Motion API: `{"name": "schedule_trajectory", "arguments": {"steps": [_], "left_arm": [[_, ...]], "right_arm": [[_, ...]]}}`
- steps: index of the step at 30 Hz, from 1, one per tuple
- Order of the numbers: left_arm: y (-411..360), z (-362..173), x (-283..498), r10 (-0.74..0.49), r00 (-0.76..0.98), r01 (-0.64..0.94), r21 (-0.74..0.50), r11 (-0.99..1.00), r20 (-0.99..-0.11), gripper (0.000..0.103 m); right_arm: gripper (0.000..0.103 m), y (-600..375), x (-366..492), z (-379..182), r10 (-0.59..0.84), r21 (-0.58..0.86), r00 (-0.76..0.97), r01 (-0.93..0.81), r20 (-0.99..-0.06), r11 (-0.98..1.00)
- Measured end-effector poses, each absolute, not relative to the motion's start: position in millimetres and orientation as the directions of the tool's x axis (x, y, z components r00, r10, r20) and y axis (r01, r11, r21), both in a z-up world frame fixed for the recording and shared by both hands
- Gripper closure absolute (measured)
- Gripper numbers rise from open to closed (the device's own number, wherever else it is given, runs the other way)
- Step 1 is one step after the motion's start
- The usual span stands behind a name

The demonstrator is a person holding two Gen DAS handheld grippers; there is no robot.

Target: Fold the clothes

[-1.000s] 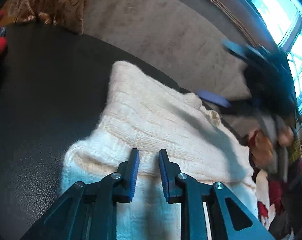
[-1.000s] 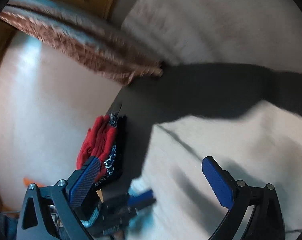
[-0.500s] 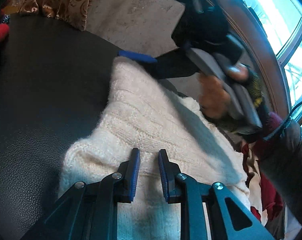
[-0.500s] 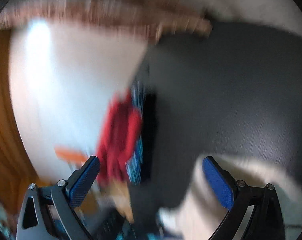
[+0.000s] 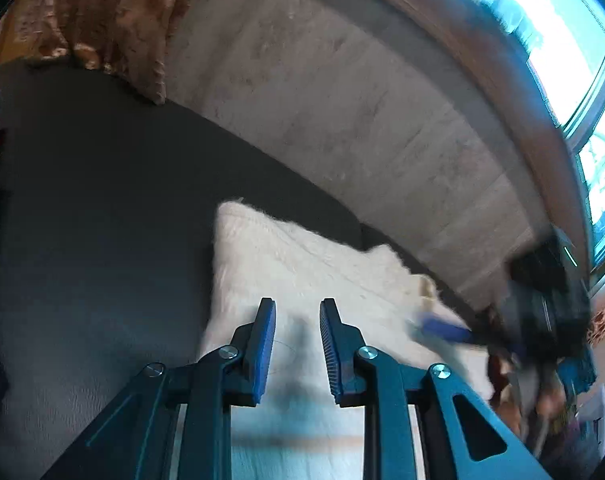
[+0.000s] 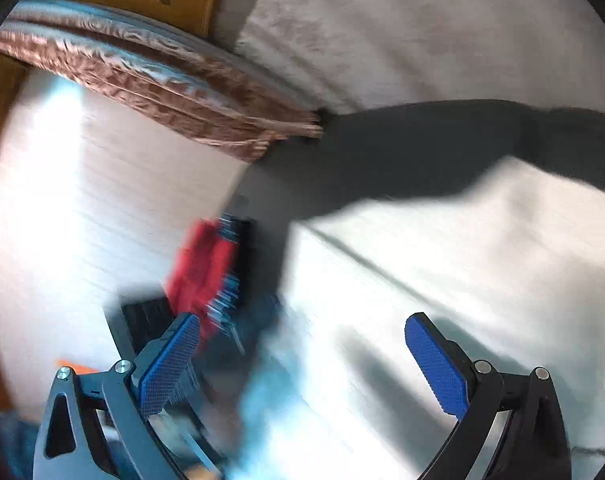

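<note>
Dark, pebbled leatherette seat (image 5: 102, 220) under a grey plush backrest (image 5: 342, 100), with a brown patterned velvet cushion (image 5: 114, 20) in the far corner and a bright window (image 5: 542, 20) beyond. Lying flat across the seat, folded into a soft rectangle: cream knitted sweater (image 5: 302, 264), fuzzy and thick, ribbed along the near edge. Seen from the left wrist: left gripper (image 5: 296, 320) now drawn back and a little above the knit, jaws just eased slightly wider, narrow gap, nothing pinched between the blue ribbed pads. At the sweater's right edge, blurred, right gripper (image 5: 446, 328), no longer up at the far corner where it was half a second ago. Probably a fold just laid down and released, with both tools repositioning for the next one.

Seen from the right wrist: right gripper (image 6: 302, 360) spread wide, empty, over the pale knit that fills the lower right. Strong motion blur. Beside the seat's far end, a crumpled red garment (image 6: 202, 264) on something dark, clear of the sweater.
</note>
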State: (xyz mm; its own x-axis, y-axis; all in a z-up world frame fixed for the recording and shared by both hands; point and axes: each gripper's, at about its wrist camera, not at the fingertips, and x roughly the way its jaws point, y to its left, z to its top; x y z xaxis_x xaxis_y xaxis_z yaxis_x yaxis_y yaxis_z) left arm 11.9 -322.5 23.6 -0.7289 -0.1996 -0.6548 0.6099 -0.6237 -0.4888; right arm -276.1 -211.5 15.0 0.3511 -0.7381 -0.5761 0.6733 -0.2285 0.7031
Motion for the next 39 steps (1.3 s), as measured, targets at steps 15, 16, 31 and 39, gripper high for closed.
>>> {"name": "schedule_trajectory", "arguments": {"steps": [15, 16, 31, 39], "left_arm": [[-336.9, -0.8, -26.8, -0.311, -0.624, 0.662, -0.273, -0.698, -0.717, 0.078], [-336.7, -0.7, -30.1, -0.321, -0.613, 0.665, -0.252, -0.703, -0.722, 0.078], [-324.5, -1.6, -1.1, -0.335, -0.617, 0.694, -0.291, -0.658, -0.712, 0.077], [-318.5, 36.2, 23.6, -0.302, -0.641, 0.682, -0.343, -0.646, -0.706, 0.075]], "right_arm": [[0.0, -128.3, -265.0, -16.3, -0.698, 0.273, -0.148, 0.848, -0.701, -0.454], [0.0, -125.0, -267.8, -16.1, -0.715, 0.304, -0.132, 0.841, -0.687, -0.448], [0.0, -164.6, -245.6, -14.1, -0.623, 0.047, -0.236, 0.914, -0.746, -0.403], [0.0, -135.4, -233.8, 7.3, -0.62, 0.144, -0.164, 0.898, -0.768, -0.416]]}}
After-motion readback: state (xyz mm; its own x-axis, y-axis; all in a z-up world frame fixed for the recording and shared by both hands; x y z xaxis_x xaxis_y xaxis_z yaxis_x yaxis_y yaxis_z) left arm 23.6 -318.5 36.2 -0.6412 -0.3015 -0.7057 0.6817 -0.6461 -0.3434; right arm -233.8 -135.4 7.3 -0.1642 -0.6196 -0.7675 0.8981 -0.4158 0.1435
